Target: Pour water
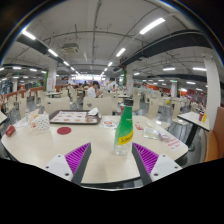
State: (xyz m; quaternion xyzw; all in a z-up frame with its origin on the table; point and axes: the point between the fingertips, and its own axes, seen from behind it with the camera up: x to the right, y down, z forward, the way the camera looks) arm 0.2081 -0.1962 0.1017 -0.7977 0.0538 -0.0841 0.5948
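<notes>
A single wide-angle view is given, taken from the gripper itself — it is aimed forward along the fingers (72, 160), low above the counter (100, 165), with a large hall and ceiling lights beyond.

Large open hall with rows of pale work tables (100, 103) receding beyond the near cream bench (100, 160). Above the bench, dark ceiling (110, 25) crossed by long fluorescent strip lights (152, 25) converging toward the far end. Right of the bench, white column (213, 92). Figures among the distant tables, too small to resolve.
</notes>
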